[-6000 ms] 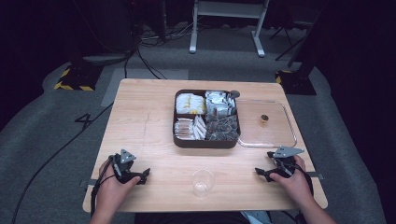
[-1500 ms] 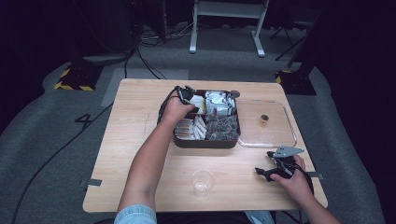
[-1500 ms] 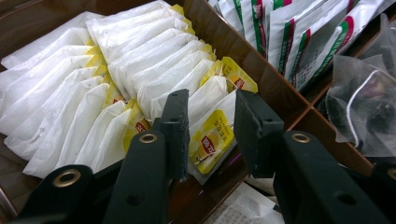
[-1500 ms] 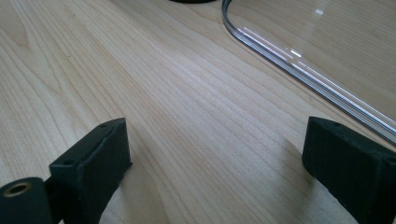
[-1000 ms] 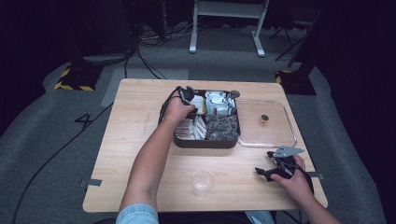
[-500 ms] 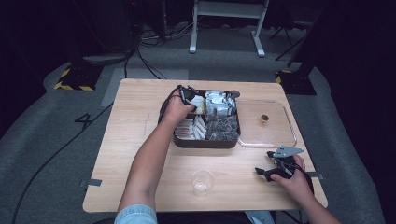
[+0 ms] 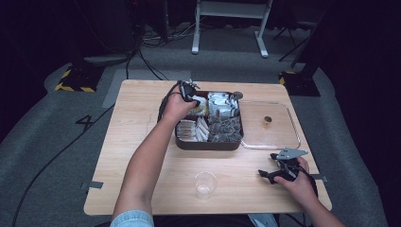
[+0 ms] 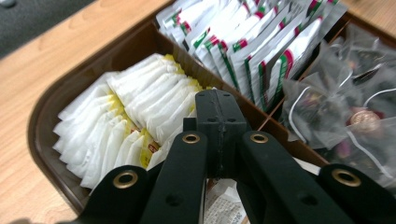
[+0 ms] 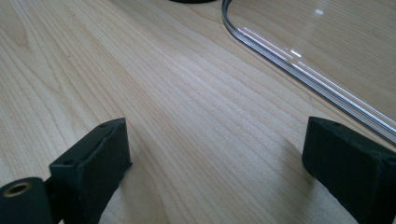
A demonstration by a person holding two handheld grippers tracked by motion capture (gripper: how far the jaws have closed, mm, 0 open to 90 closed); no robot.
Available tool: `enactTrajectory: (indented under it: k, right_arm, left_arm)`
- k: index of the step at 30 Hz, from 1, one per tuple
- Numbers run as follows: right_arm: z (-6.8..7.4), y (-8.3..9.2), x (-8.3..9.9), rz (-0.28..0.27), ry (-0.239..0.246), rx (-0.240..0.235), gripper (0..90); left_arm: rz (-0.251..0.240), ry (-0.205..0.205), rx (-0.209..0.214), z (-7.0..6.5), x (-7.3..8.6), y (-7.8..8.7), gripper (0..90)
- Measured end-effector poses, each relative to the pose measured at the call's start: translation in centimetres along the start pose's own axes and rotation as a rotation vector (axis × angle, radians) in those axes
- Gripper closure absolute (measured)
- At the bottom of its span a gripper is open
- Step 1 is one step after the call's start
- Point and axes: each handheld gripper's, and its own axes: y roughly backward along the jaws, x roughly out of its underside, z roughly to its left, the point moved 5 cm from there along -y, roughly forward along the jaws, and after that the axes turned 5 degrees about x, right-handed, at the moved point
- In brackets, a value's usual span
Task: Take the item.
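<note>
A dark brown divided tray [image 7: 208, 144] stands at the table's middle back. Its compartments hold white and yellow sachets [image 8: 140, 107], white sachets with red and green print [image 8: 261, 42], and clear mesh tea bags [image 8: 336, 107]. My left gripper [image 7: 191, 92] hangs over the tray's far left compartment. Its jaws [image 8: 219, 100] are pressed together just above the white and yellow sachets, and I cannot tell whether a sachet is pinched between them. My right gripper [image 7: 267, 175] rests on the table at the front right, its jaws [image 9: 217, 154] wide apart over bare wood.
A clear plastic lid [image 7: 269, 142] with a small knob lies flat to the right of the tray, and its rim [image 9: 299, 70] runs just beyond my right gripper. A clear plastic cup [image 7: 204, 183] stands near the table's front edge.
My left hand has gone from the table's front left to the tray, and over the last second it has lifted a little above the sachets. The right gripper has kept still.
</note>
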Motion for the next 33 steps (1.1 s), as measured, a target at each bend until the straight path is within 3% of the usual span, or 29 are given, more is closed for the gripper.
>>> enactTrajectory:
  k: [13,26,33]
  right_arm:
    - [0.0,0.0,0.0,0.000,0.000,0.000,7.7]
    - [0.0,0.0,0.0,0.000,0.000,0.000,7.7]
    - [0.0,0.0,0.0,0.000,0.001,0.000,7.7]
  left_arm:
    - [-0.053,-0.032,0.027,-2.0,-1.2,3.2,90.0]
    - [-0.120,-0.081,0.084,-6.6,-1.3,7.1,90.0]
    - [-0.149,-0.112,0.113,-9.4,-0.6,9.4,90.0]
